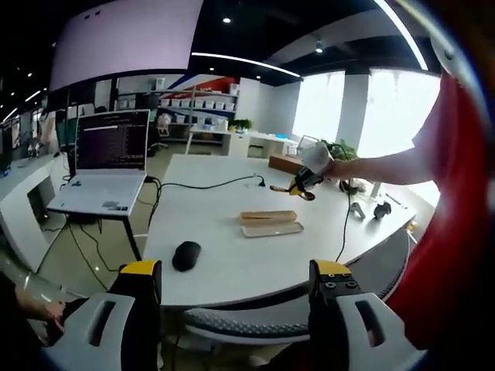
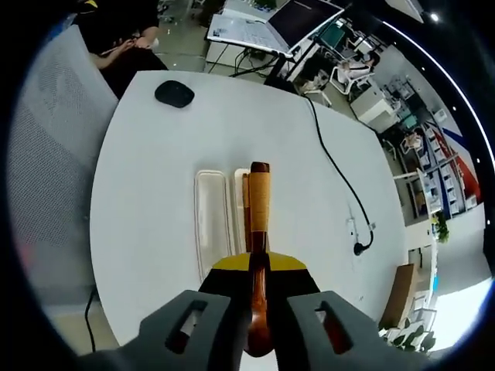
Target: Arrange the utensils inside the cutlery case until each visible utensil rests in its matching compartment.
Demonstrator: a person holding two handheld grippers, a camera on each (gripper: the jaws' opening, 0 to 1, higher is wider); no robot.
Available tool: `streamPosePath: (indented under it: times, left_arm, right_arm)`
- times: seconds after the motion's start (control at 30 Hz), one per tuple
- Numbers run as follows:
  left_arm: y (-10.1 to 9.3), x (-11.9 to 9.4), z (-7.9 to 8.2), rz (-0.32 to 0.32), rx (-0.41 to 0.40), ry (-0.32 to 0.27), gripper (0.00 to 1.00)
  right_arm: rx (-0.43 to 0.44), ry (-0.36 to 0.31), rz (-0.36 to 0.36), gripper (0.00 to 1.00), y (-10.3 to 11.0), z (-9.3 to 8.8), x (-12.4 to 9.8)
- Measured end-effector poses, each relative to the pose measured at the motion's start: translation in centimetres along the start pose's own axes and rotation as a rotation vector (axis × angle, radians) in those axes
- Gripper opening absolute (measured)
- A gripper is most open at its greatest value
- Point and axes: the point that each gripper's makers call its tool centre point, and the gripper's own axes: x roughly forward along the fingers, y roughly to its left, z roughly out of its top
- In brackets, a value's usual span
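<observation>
— While held above the white table (image 2: 155, 170), how does the right gripper (image 2: 259, 267) stand?
— Jaws pinch a wooden utensil (image 2: 259, 224), prob. a spoon, over the cutlery case (image 2: 213, 220). Left gripper (image 1: 236, 290): jaws spread, holding nothing, off the table edge.
— Surroundings?
— Mouse (image 2: 174, 93), cable (image 2: 340, 182), laptop (image 1: 108, 166).

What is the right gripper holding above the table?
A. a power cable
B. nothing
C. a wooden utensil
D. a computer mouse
C: the right gripper is shut on a wooden utensil, its handle sticking out over the open case on the table.
</observation>
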Motion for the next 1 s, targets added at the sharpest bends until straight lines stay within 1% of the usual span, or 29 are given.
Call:
streamPosePath:
  times: [0.13,0.17,0.2,0.23,0.3,0.37,0.47,0.5,0.57,0.7,0.83,0.9,0.97,1.0]
  left_arm:
    - [-0.3,0.3,-0.2,-0.006,0.023,0.020,0.75]
    - [-0.4,0.4,-0.2,-0.007,0.016,0.028,0.75]
    - [-0.6,0.4,-0.1,-0.020,0.007,0.039,0.72]
    - [-0.5,0.3,0.0,-0.019,0.005,0.033,0.71]
    - [-0.5,0.4,0.2,-0.015,0.008,0.025,0.72]
    - [-0.5,0.5,0.4,-0.016,0.016,0.019,0.71]
    - [-0.3,0.6,0.8,-0.015,0.034,0.003,0.73]
    - [-0.3,0.6,0.8,-0.014,0.038,0.002,0.74]
    - [-0.1,0.8,0.6,-0.011,0.037,0.021,0.75]
    - [-0.2,0.8,0.6,-0.013,0.023,0.012,0.78]
    - [-0.1,0.7,0.3,-0.009,0.003,0.014,0.78]
    - [0.0,0.7,0.3,-0.014,-0.008,0.005,0.77]
    - [-0.1,0.5,0.7,-0.017,0.007,-0.017,0.76]
    - [-0.1,0.5,0.8,-0.017,0.011,-0.016,0.75]
  right_arm:
    - [-0.034,0.011,0.014,0.02,-0.3,-0.2,0.8]
    - [-0.037,0.013,0.014,0.02,-0.4,-0.2,0.9]
    - [-0.036,0.013,0.015,0.02,-0.5,-0.2,0.9]
    - [-0.032,0.011,0.017,0.02,-0.6,-0.1,0.9]
    - [-0.017,0.001,0.023,0.02,-0.6,0.1,1.0]
    - [-0.020,0.003,0.024,0.02,-0.5,0.1,1.2]
    - [-0.025,0.007,0.031,0.02,-0.5,-0.1,1.5]
    - [-0.025,0.007,0.032,0.02,-0.5,-0.1,1.6]
    - [-0.023,0.009,0.031,0.02,-0.6,-0.2,1.7]
    - [-0.014,0.012,0.035,0.02,-0.5,-0.5,1.9]
    - [-0.011,0.020,0.043,0.02,-0.4,-0.9,2.2]
    - [-0.006,0.022,0.042,0.02,-0.6,-1.1,2.3]
    - [0.002,0.016,0.042,0.02,-0.8,-1.1,2.2]
    - [0.004,0.015,0.042,0.02,-0.8,-1.1,2.1]
